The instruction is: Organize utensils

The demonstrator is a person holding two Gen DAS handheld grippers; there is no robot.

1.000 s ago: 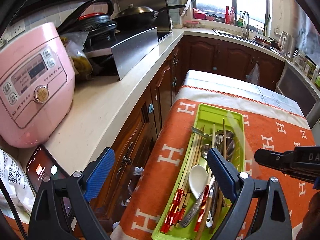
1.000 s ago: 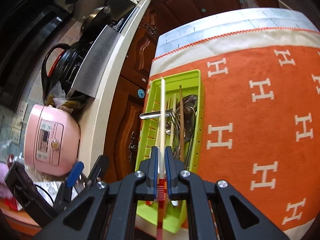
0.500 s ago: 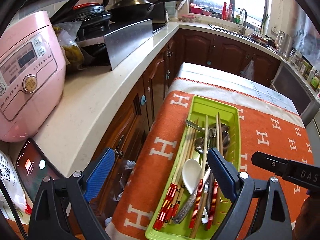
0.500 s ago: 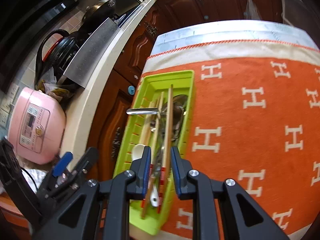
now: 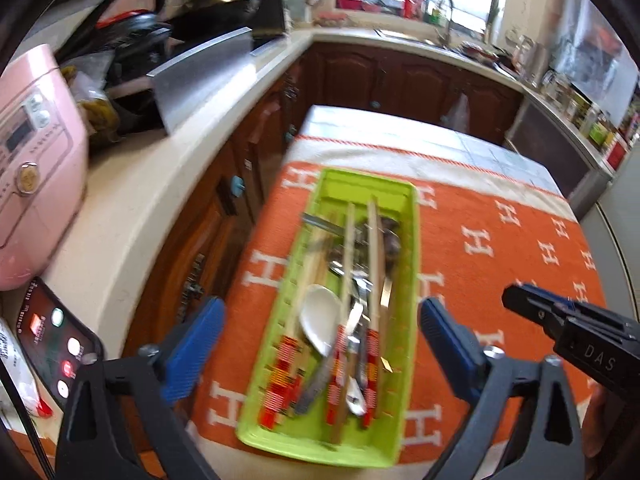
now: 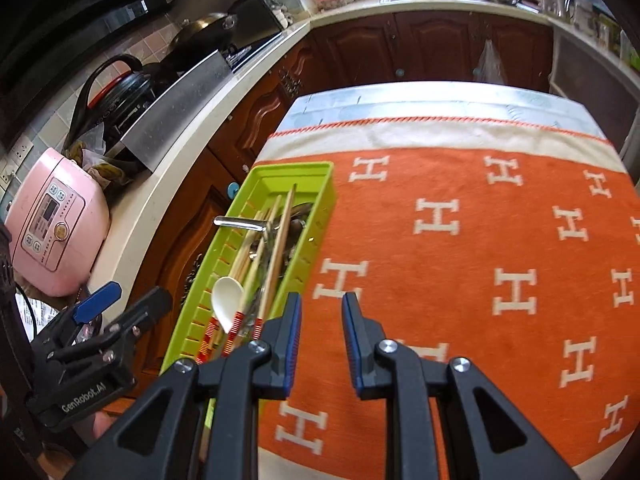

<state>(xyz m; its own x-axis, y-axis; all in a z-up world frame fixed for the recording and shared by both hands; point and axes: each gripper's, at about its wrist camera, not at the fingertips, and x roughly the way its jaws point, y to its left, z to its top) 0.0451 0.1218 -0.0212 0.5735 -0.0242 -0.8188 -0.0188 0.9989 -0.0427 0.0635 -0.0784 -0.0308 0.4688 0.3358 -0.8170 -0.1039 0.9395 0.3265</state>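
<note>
From your left wrist view, your left gripper [image 5: 320, 336] hangs over the near end of the long lime-green plastic utensil tray [image 5: 412, 216], its blue-padded jaws spread wide and opening, nothing pinched between them. The tray lies lengthwise on the orange cloth with white H letters [image 5: 500, 248] that covers the bench. Inside it sit a white ceramic spoon [image 5: 318, 318], wooden chopsticks with red-and-white patterned ends [image 5: 374, 264] and several metal spoons [image 5: 354, 320], all piled loosely along the tray's length. A pink rice cooker [image 5: 36, 168] stands on the pale kitchen counter [image 5: 132, 200] at the left, with a dark phone [image 5: 56, 340] lying near it. Your right gripper [image 5: 568, 328] pokes in from the right edge.

From your right wrist view, your right gripper [image 6: 318, 338] is over the orange cloth [image 6: 480, 240], just beside the tray's [image 6: 316, 184] right wall. Its jaws stand a little apart and are opening, with only cloth showing between them. The chopsticks [image 6: 280, 240] and white spoon [image 6: 226, 296] lie in the tray. Your left gripper [image 6: 116, 312] shows at the lower left, by the rice cooker [image 6: 60, 224].
</note>
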